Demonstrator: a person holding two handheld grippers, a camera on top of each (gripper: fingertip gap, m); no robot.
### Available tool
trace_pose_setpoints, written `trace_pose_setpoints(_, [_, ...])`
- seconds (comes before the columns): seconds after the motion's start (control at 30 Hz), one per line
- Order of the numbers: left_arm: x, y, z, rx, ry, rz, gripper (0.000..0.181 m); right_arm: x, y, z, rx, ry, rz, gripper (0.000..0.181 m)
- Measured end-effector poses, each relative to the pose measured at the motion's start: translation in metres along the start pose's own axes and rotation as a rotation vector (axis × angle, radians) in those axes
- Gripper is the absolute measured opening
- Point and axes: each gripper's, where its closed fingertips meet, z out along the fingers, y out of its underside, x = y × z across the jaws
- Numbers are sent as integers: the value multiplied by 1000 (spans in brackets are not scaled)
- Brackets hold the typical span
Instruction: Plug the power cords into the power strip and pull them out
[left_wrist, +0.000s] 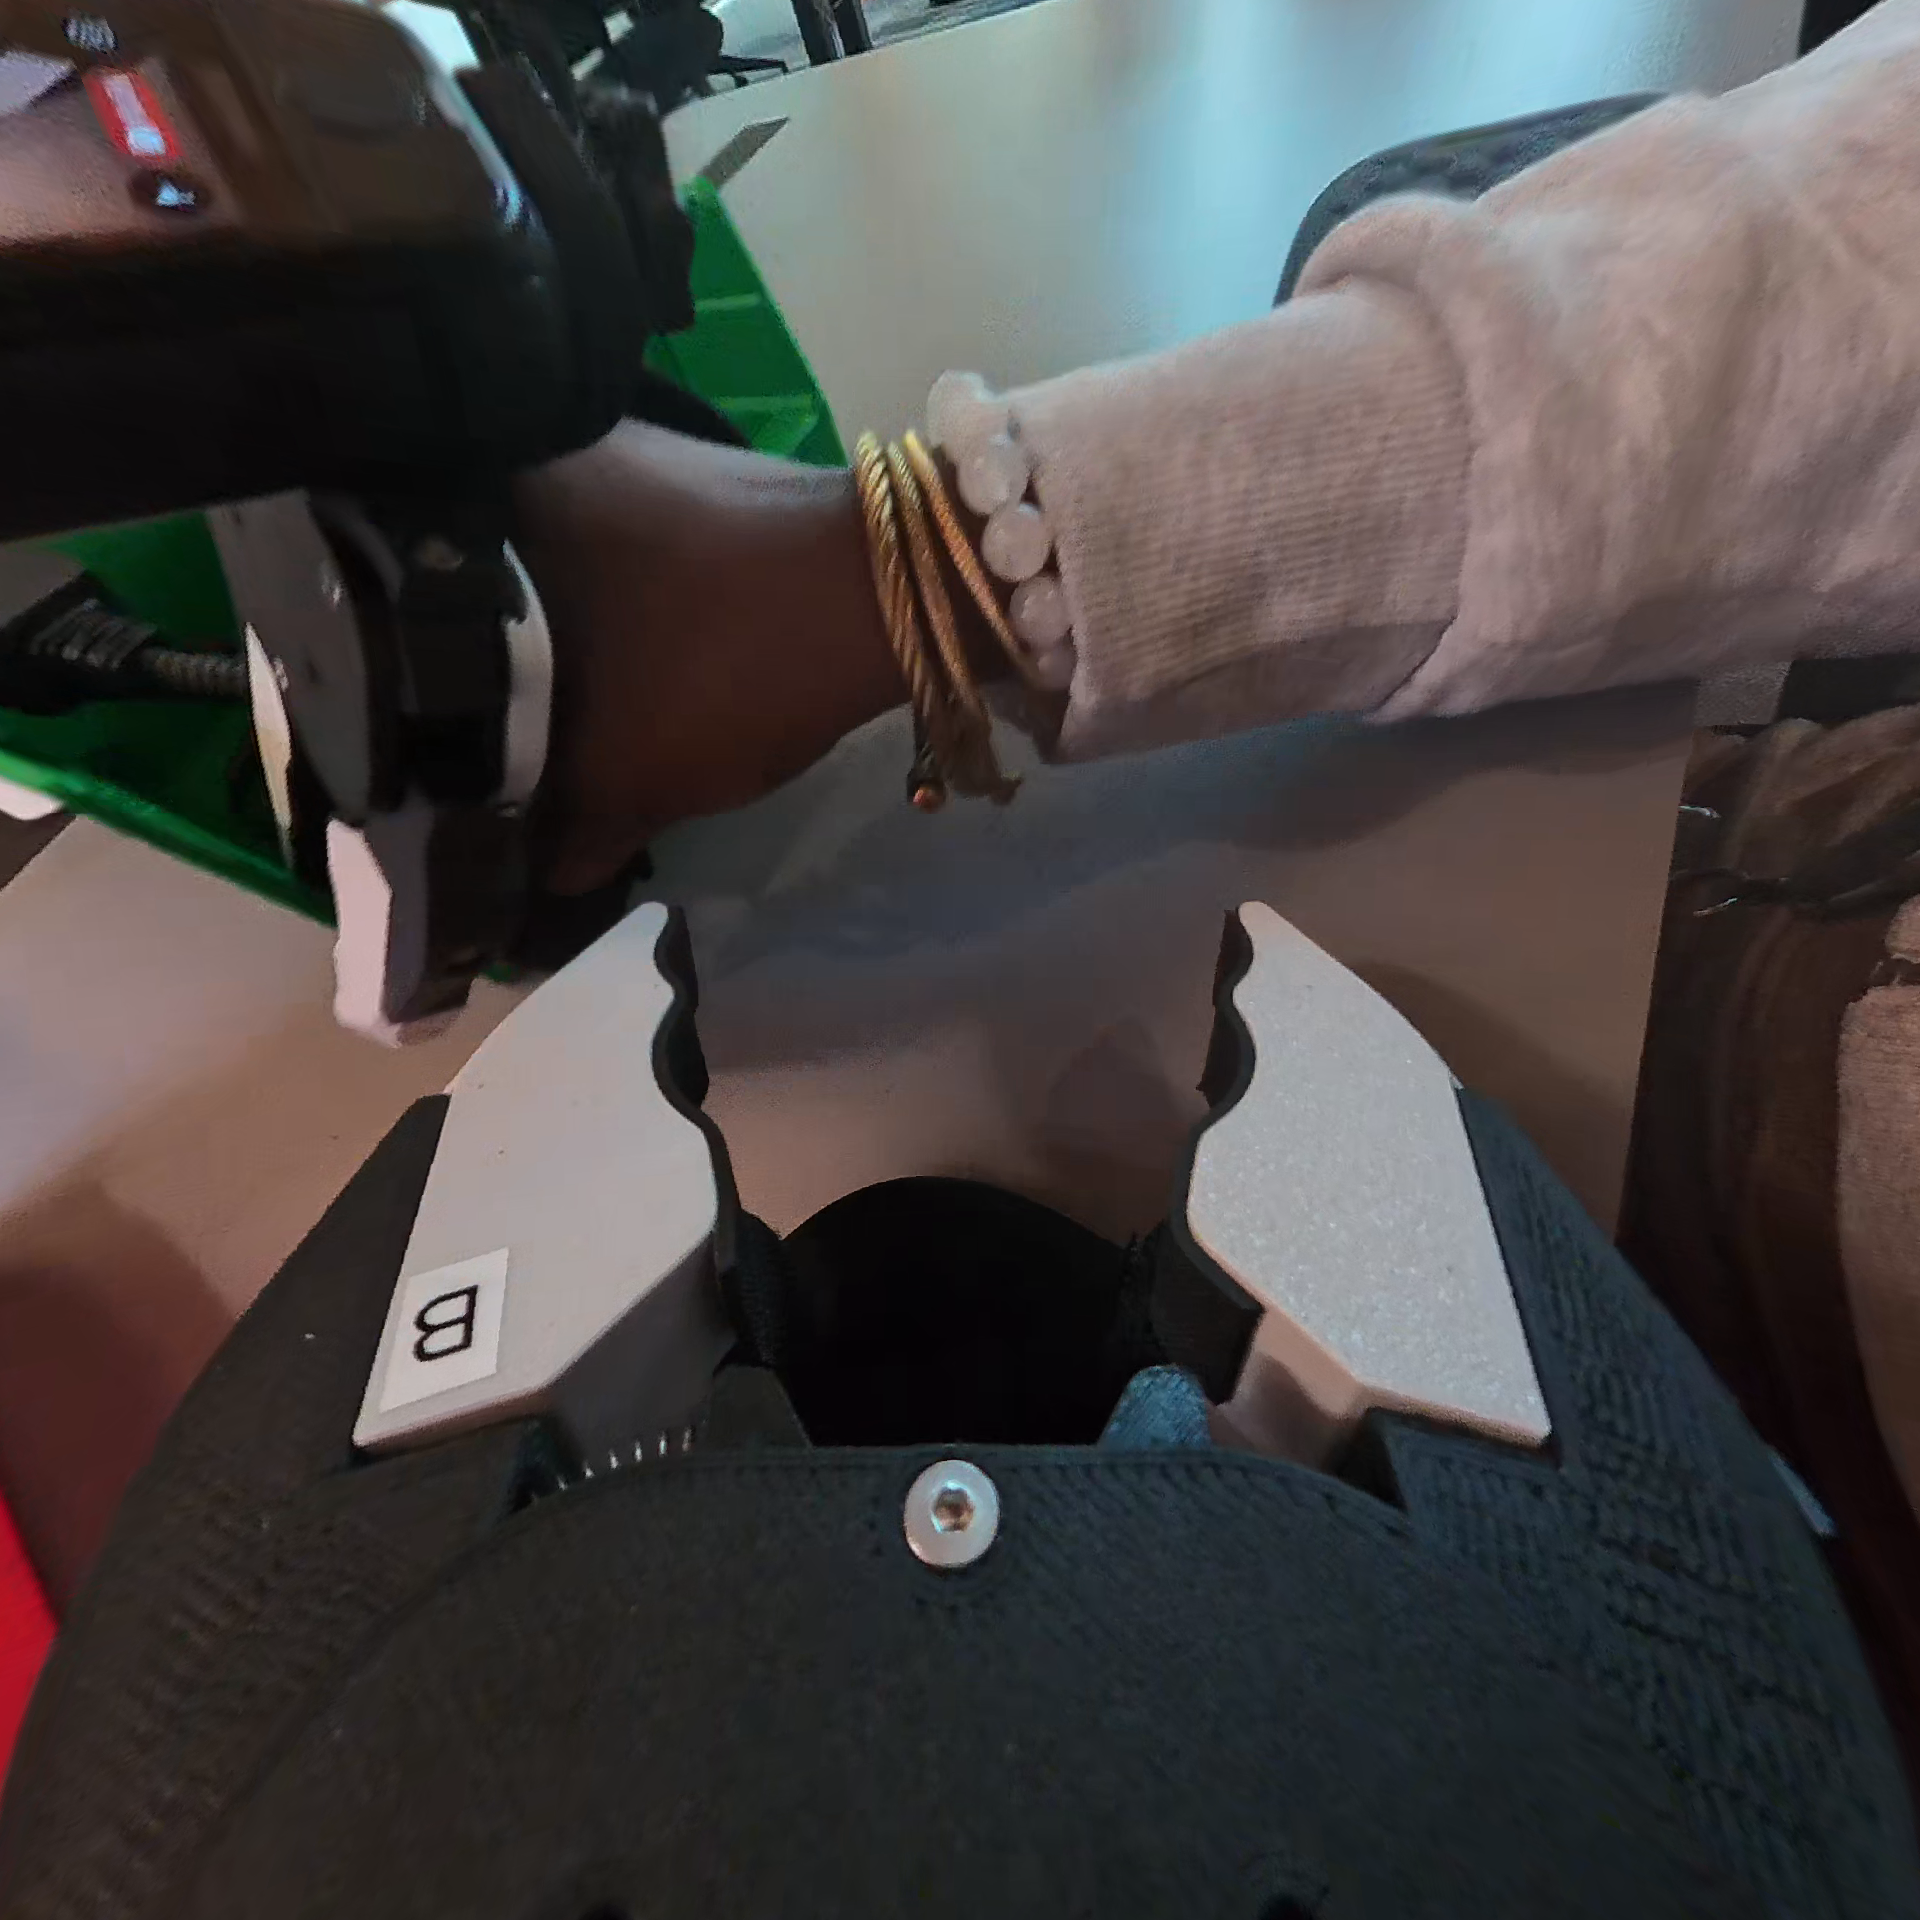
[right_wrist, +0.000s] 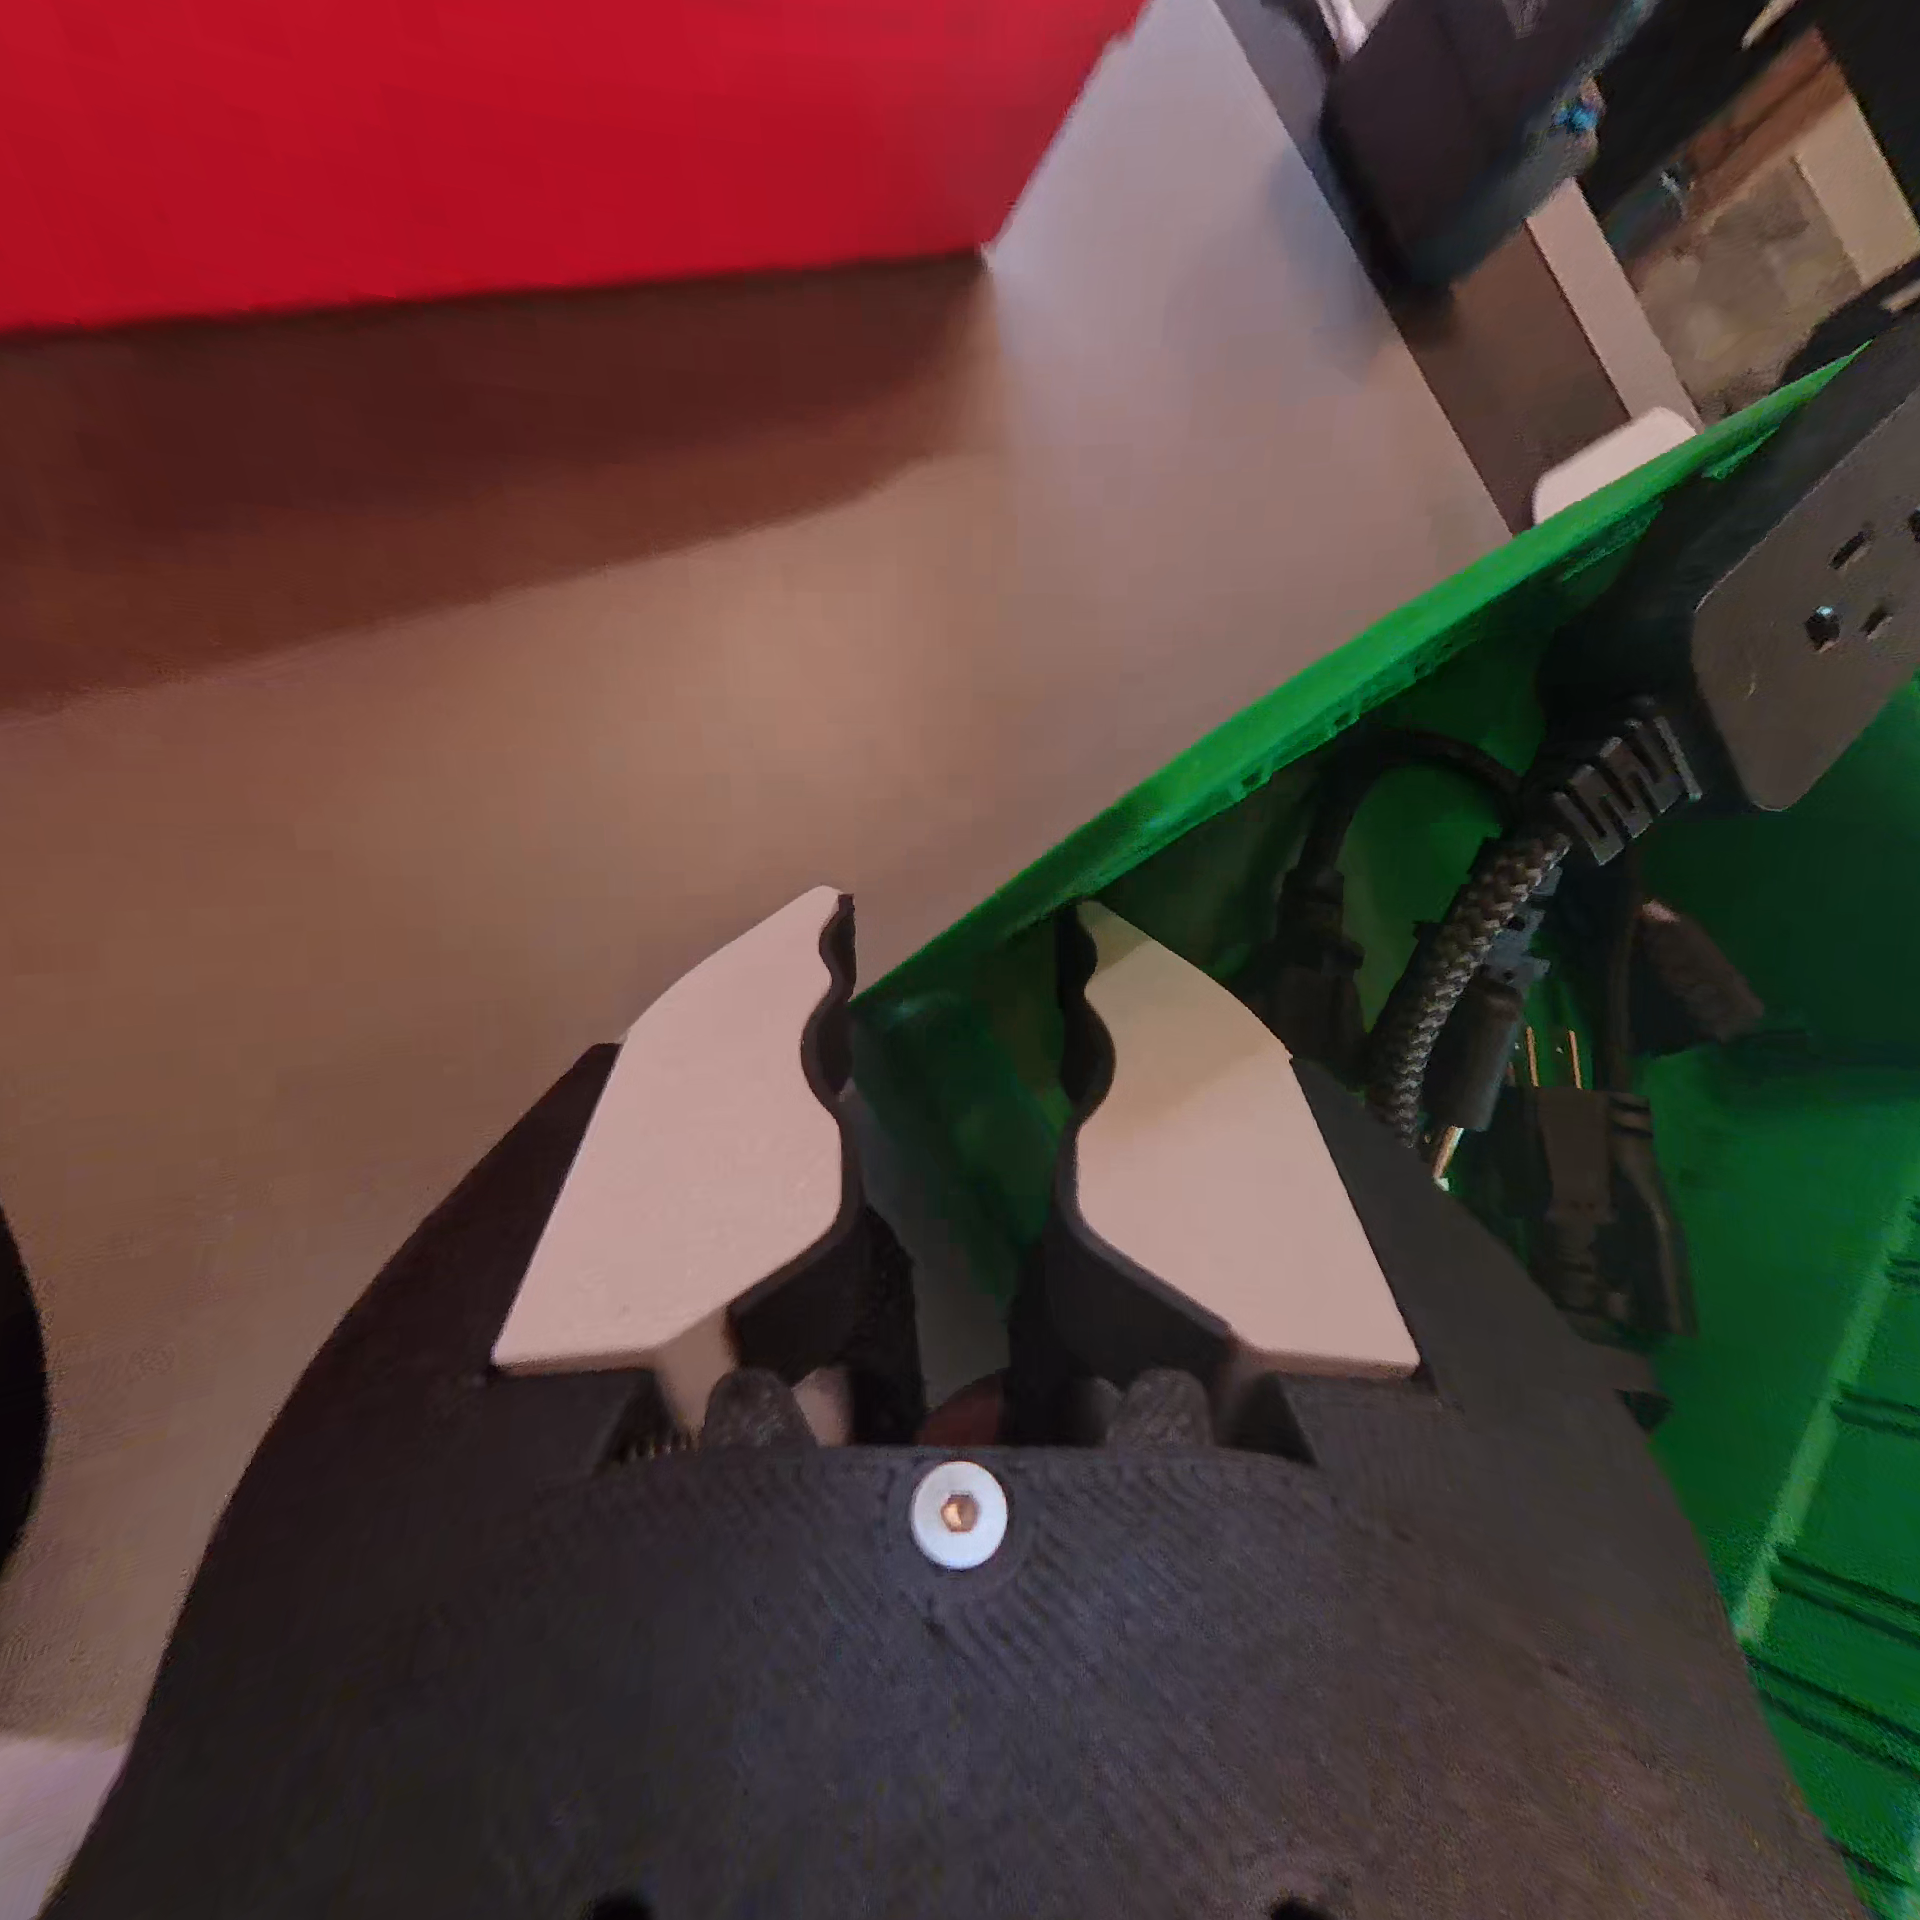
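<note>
A pale grey worktop (right_wrist: 623, 727) carries everything, with a red box (right_wrist: 499, 135) at its far side. Taking the green bin (right_wrist: 1299, 727) as the landmark: left of it the worktop lies bare, and the right claw (right_wrist: 961, 935) straddles the bin's near rim, half closed with a gap between its pads and nothing held. Inside the bin a braided power cord (right_wrist: 1455, 956) coils among darker plugs (hard to tell apart), and the black power strip (right_wrist: 1829, 613) leans on the bin's far right side, sockets showing. The left claw (left_wrist: 951, 935) hangs released, spread wide over bare worktop, beside the bin. The step looks like fetching a plug: better to reach past the rim, grip the plug body rather than the cord, and steady the strip.
</note>
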Motion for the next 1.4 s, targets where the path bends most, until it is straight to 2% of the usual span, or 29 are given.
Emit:
trace_pose_setpoints(0.33, [1, -4, -3, 39, 0, 9, 93, -25, -38, 23, 94, -77, -97, 39])
trace_pose_setpoints(0.57, [1, -4, -3, 39, 0, 20, 93, -37, -47, 26, 144, -157, -159, 41])
trace_pose_setpoints(0.63, [2, -4, -4, 41, -3, 28, 93, -44, -50, 17, 233, -224, -101, 50])
trace_pose_setpoints(0.7, [3, -4, -3, 42, -6, 40, 93, -47, -58, 0, 362, -312, 48, 64])
trace_pose_setpoints(0.83, [4, -3, -2, 30, -9, 60, 92, -18, -68, -26, 549, -349, 370, 108])
trace_pose_setpoints(0.87, [4, -3, -2, 29, -10, 60, 92, -8, -69, -31, 603, -330, 428, 123])
trace_pose_setpoints(0.93, [3, -3, -2, 30, -11, 57, 92, 11, -66, -38, 675, -243, 503, 133])
trace_pose_setpoints(1.0, [3, -4, -3, 37, -13, 52, 92, 25, -57, -39, 672, -114, 519, 143])
trace_pose_setpoints(1.1, [0, -6, -5, 58, -32, 46, 92, 29, -51, -43, 656, -14, 443, 146])
trace_pose_setpoints(1.2, [-8, -20, -18, 155, -113, 47, 92, 21, -59, -52, 704, -55, 451, 146])
trace_pose_setpoints(1.3, [-23, -38, -48, 284, -209, -28, 92, 13, -65, -58, 734, -125, 493, 146])
trace_pose_setpoints(1.4, [-56, -40, -87, 320, -350, -240, 88, 7, -65, -56, 707, -154, 503, 146])
